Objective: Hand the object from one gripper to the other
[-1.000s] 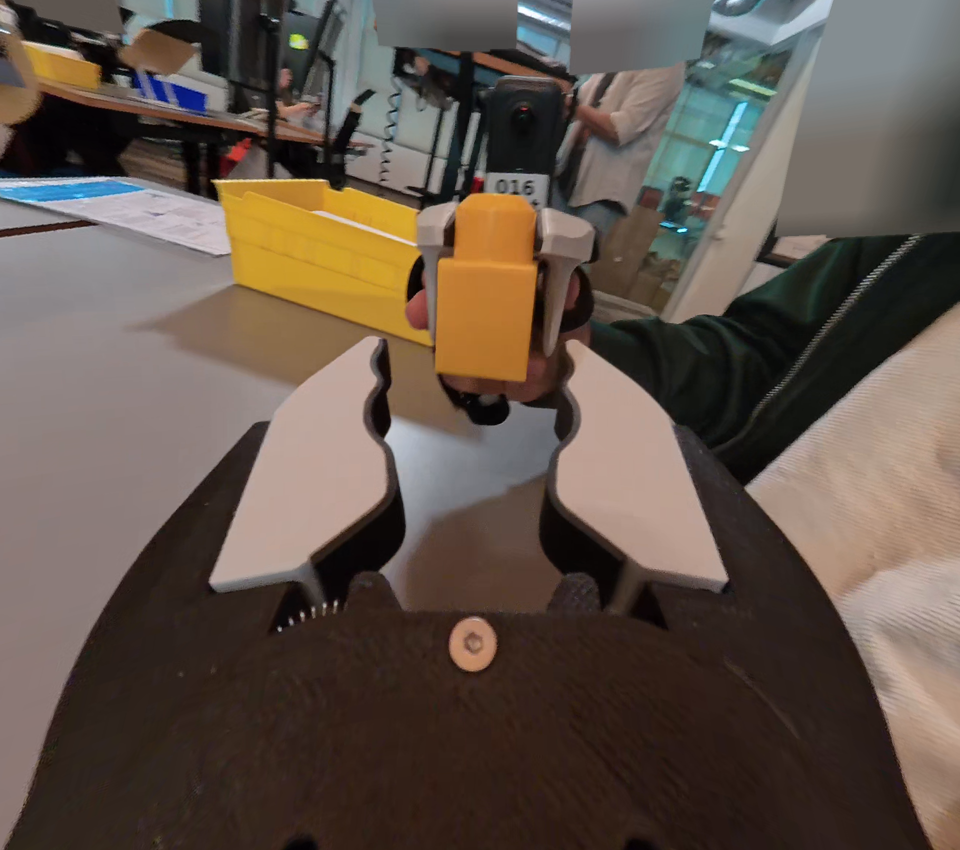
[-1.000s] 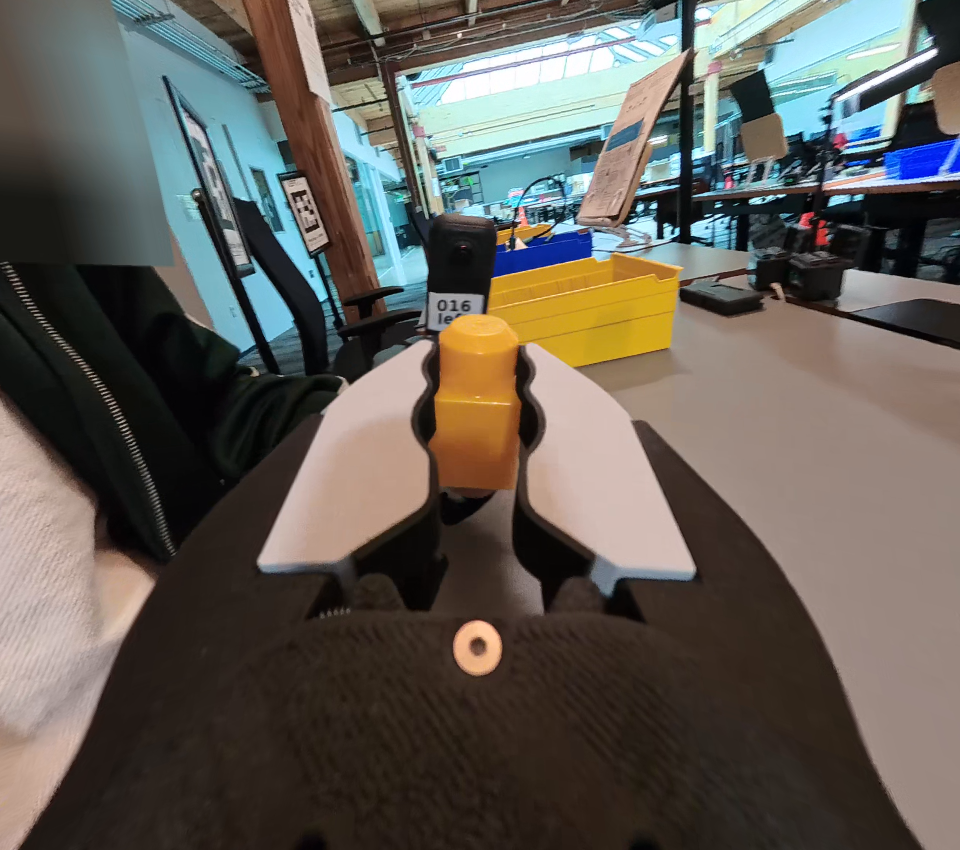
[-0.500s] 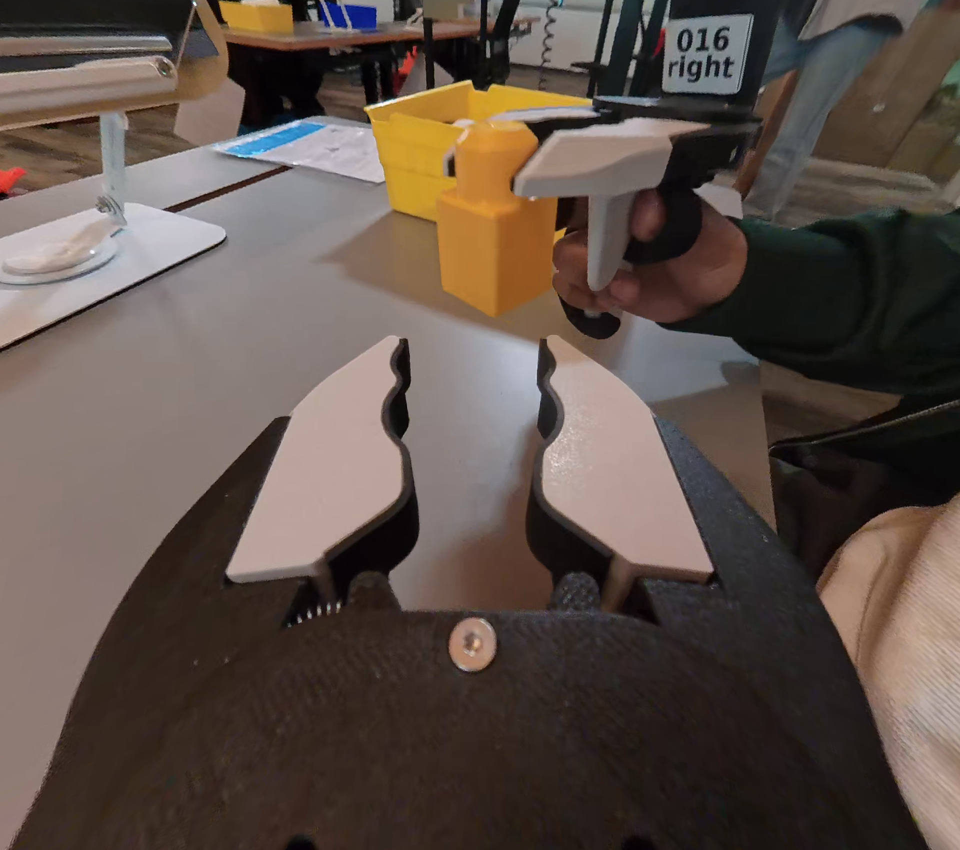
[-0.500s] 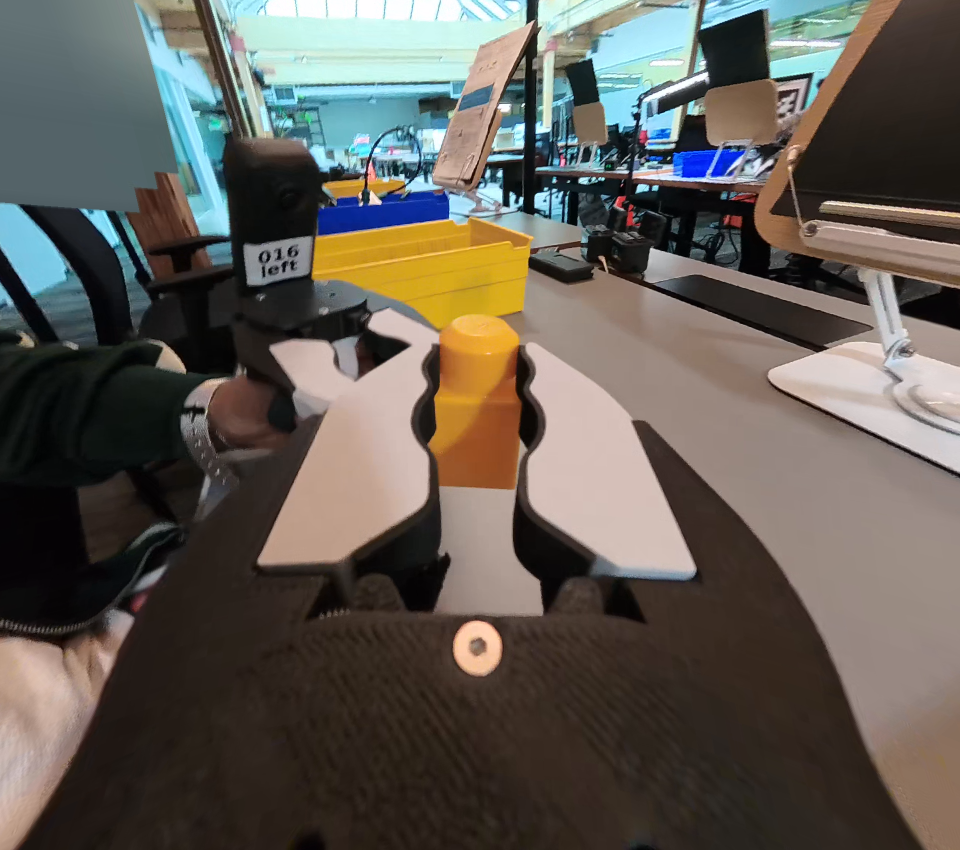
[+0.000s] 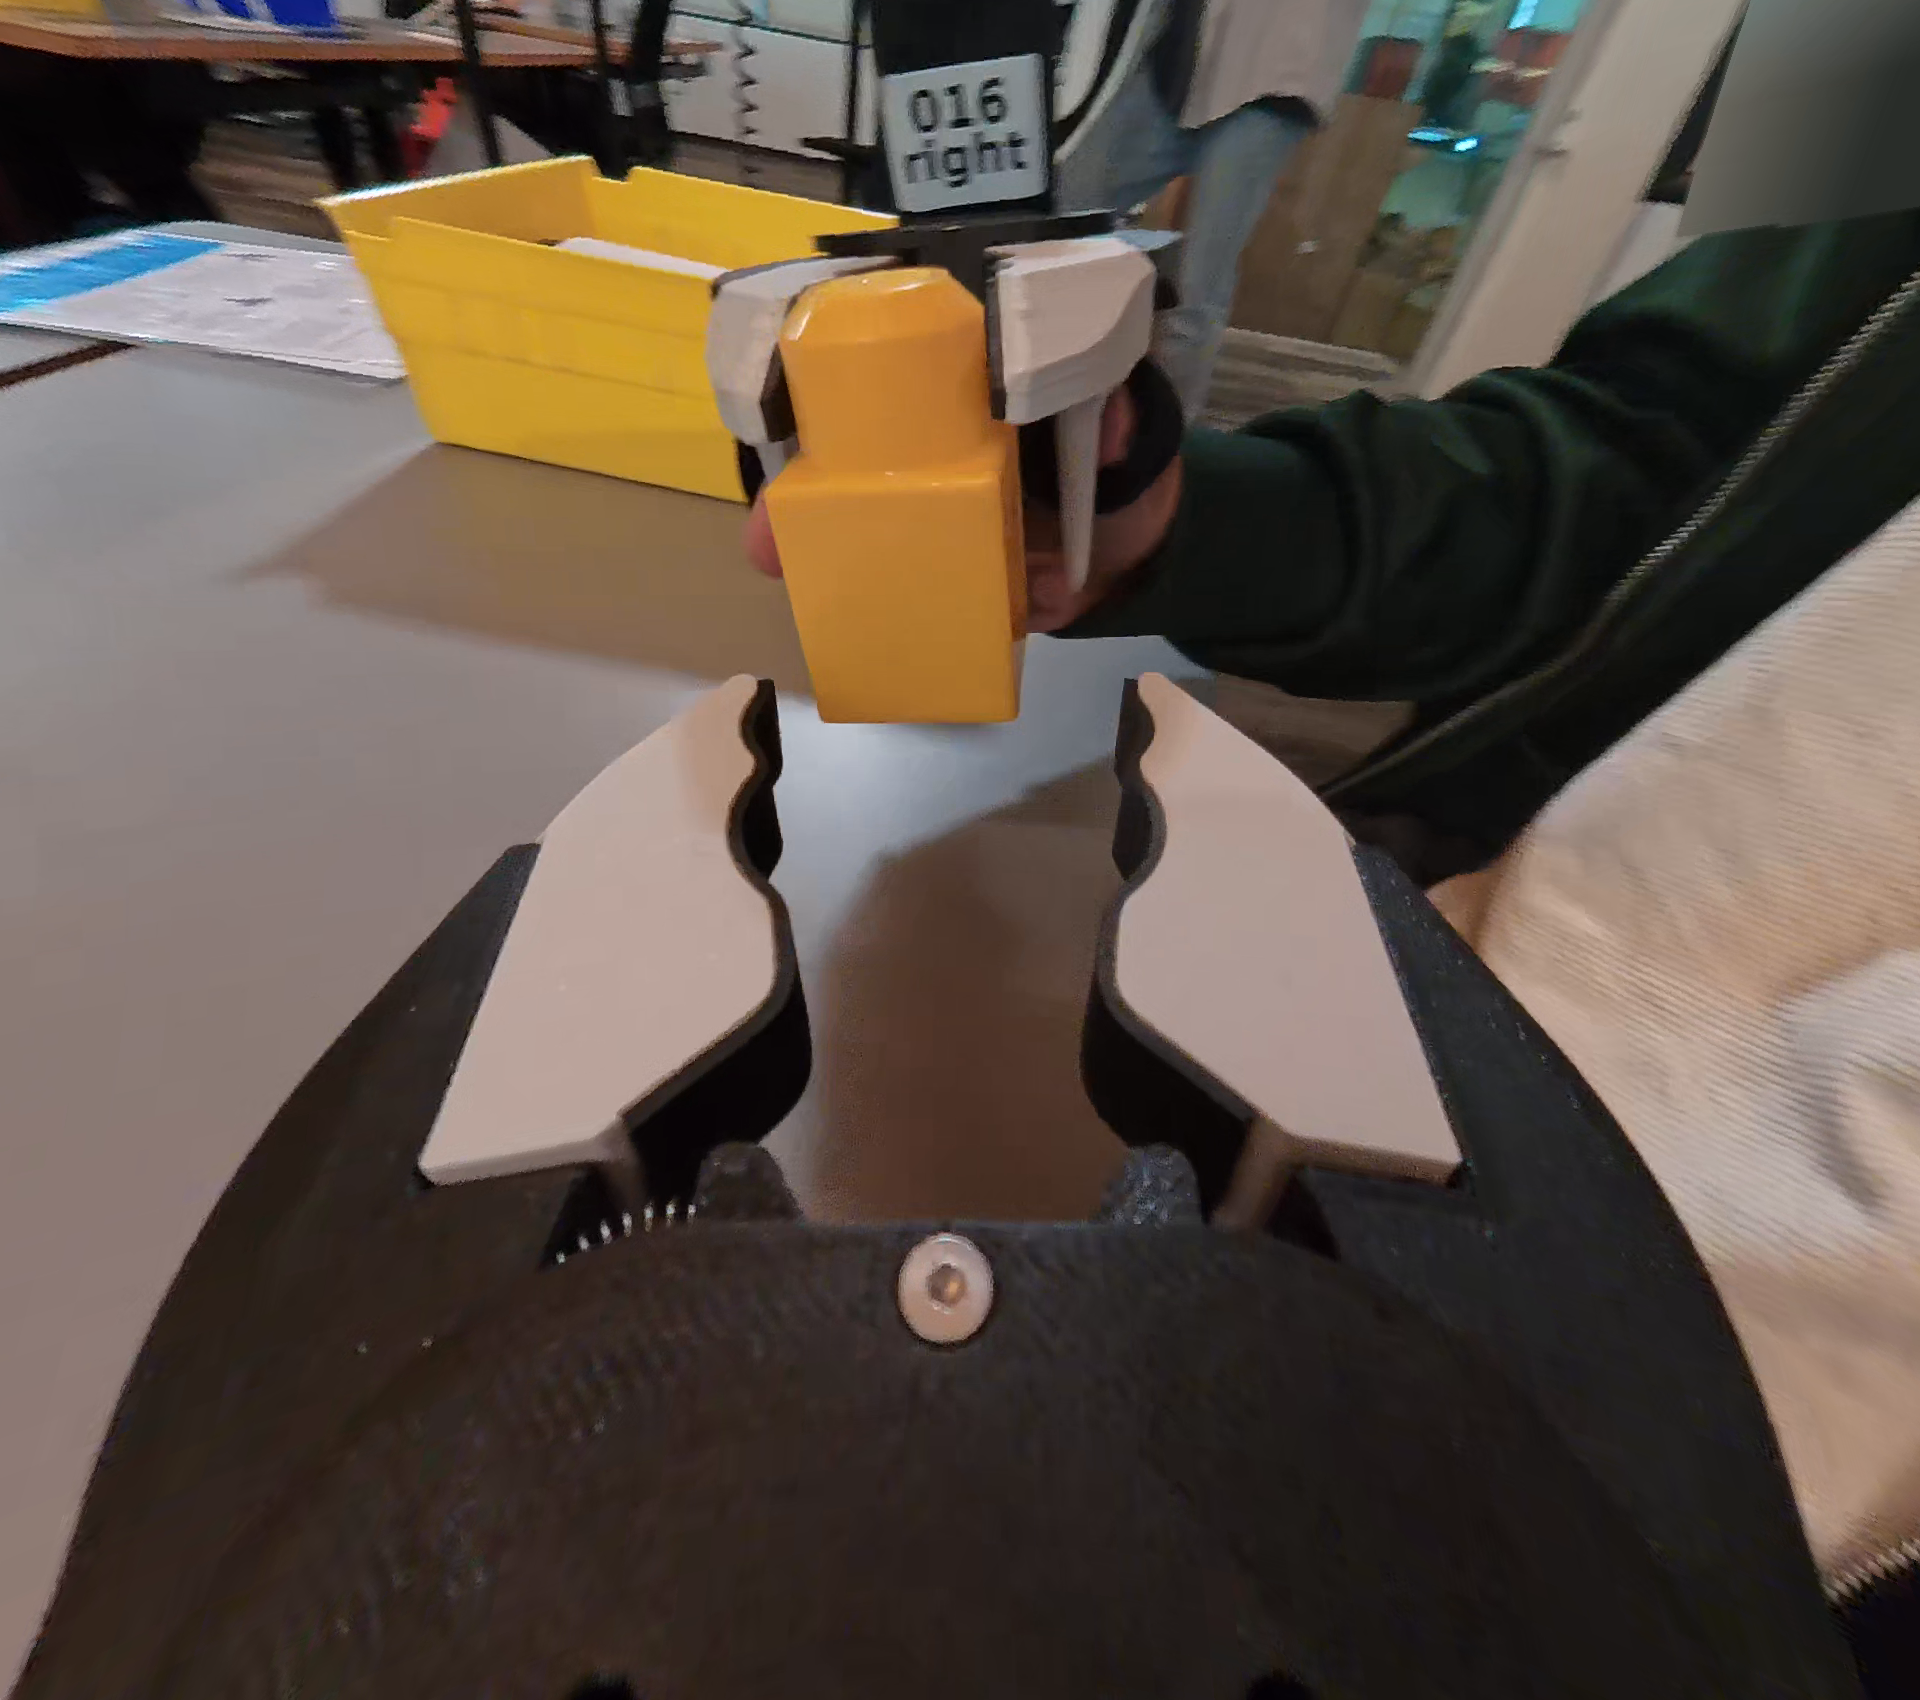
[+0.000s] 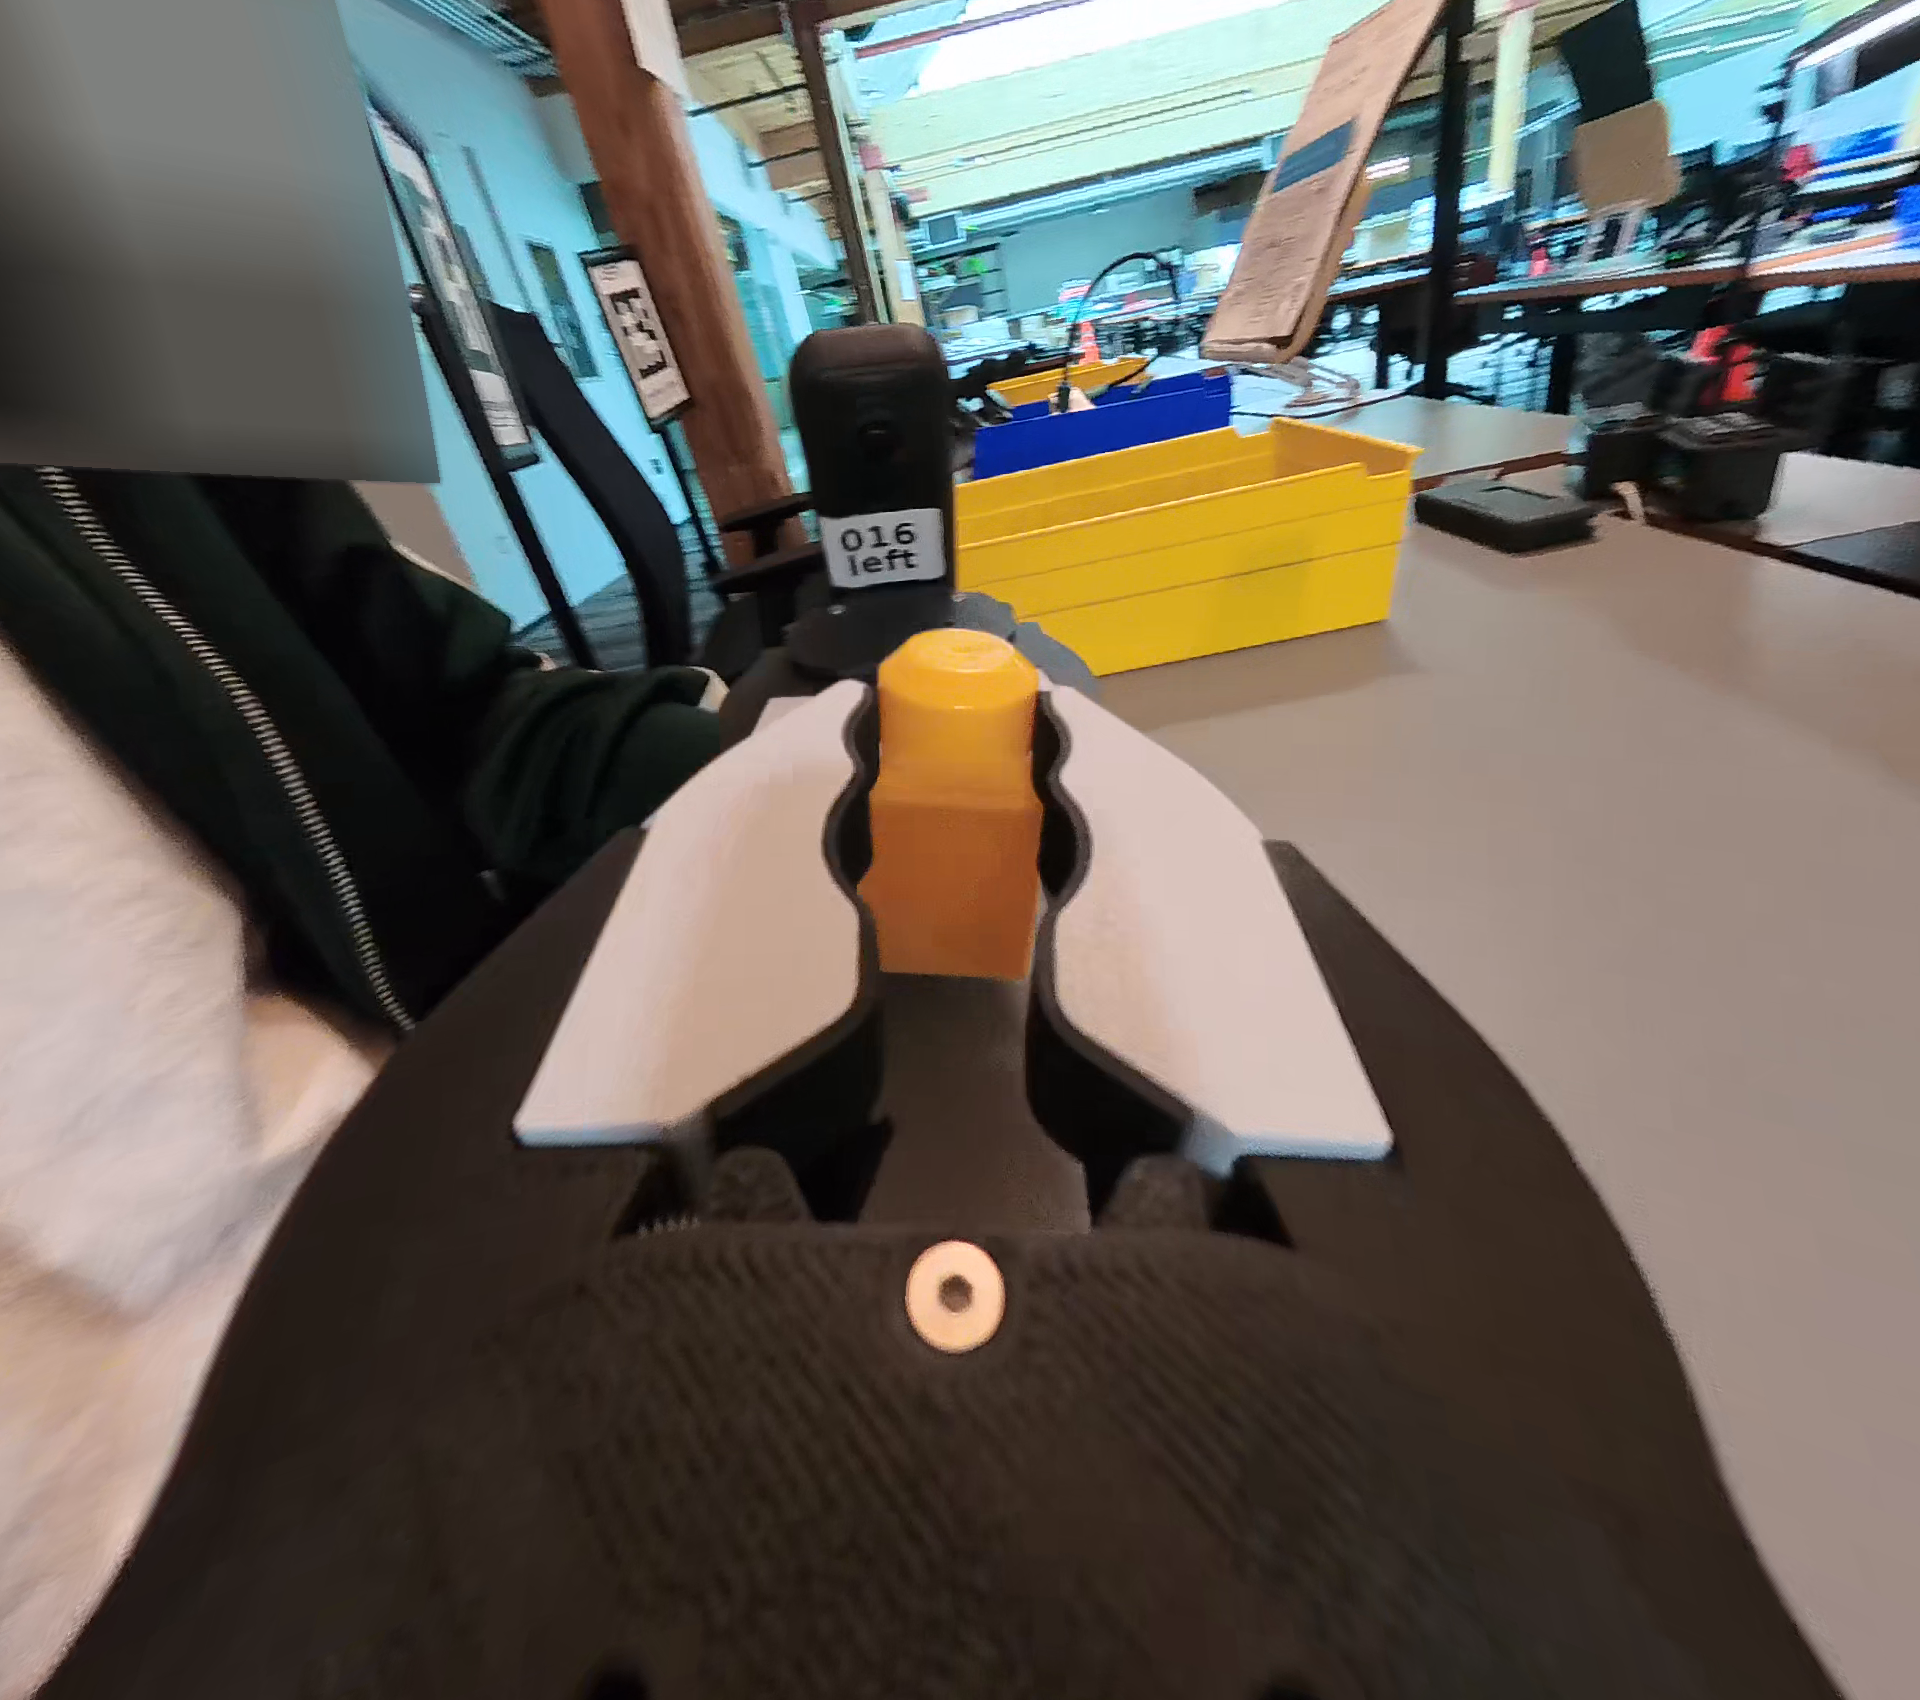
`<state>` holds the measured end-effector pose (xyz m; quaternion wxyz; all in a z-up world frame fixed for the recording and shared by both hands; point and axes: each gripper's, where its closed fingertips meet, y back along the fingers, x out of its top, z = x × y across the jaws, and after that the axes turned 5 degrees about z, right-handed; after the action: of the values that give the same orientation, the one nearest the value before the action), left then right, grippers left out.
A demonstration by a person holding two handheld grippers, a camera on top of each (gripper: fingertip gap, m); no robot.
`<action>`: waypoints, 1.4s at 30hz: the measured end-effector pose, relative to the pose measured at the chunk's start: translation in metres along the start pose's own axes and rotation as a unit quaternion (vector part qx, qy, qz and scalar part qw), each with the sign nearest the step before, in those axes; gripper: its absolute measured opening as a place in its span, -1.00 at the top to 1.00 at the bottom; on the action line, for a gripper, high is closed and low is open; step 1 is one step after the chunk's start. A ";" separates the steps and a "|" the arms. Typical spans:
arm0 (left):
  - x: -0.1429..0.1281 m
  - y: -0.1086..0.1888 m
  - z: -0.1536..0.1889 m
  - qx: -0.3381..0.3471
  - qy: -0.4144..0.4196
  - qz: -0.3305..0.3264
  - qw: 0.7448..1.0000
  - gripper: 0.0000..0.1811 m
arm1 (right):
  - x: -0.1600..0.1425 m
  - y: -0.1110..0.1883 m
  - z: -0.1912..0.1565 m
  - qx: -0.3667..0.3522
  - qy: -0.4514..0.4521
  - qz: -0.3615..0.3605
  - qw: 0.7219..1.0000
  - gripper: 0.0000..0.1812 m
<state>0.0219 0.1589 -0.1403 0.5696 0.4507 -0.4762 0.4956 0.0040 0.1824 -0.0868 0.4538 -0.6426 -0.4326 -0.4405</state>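
A: Counts, quick. Grippers?
B: Two. Left gripper [image 5: 948, 705], lower centre of the left wrist view, right gripper [image 6: 954, 700], centre of the right wrist view. Two white fingers [image 5: 634, 923] each.
A: Orange blocks?
B: One orange block [image 5: 899, 507], centre of the frame.
A: Bins?
B: Left wrist view: one yellow bin [image 5: 561, 341] left of centre on the counter [image 5: 208, 715], another yellow one at the far left edge. Right wrist view: one yellow bin right of centre, one blue bin [image 6: 1101, 424] behind it, and a further yellow one behind that.
A: Papers?
B: One printed sheet [image 5: 197, 300], left edge.
A: Hands?
B: One hand [image 5: 1081, 570] visible, right of the block.
A: Wooden posts?
B: One wooden post [image 6: 644, 164], upper left.
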 end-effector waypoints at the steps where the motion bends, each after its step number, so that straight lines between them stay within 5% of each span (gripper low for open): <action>1: 0.001 0.000 0.004 -0.015 0.009 0.004 1.000 0.30 | -0.001 0.000 -0.002 0.011 -0.009 -0.004 1.000 0.69; 18: 0.006 0.002 0.003 -0.023 0.024 0.019 0.999 0.59 | -0.012 -0.007 -0.009 0.024 0.001 -0.026 0.999 0.69; 22: 0.009 0.007 -0.010 0.020 0.014 0.025 0.999 0.59 | 0.002 -0.003 0.013 -0.048 0.021 0.025 0.998 0.21; 32: 0.013 0.015 -0.027 0.072 0.002 0.034 0.997 0.59 | 0.010 0.008 0.029 -0.093 0.019 0.051 0.994 0.20; 39: 0.000 0.025 -0.055 0.183 -0.064 -0.031 0.980 0.59 | -0.008 0.003 0.035 -0.120 0.040 -0.007 0.992 0.26; 42: -0.008 0.049 -0.087 0.320 -0.116 -0.104 0.935 0.58 | -0.021 0.009 0.052 -0.182 0.047 -0.057 0.981 0.39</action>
<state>-0.0187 0.2483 -0.1583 0.3844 0.7105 -0.3059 0.5038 0.0170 0.2271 -0.1191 0.3235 -0.6675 -0.3594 -0.5663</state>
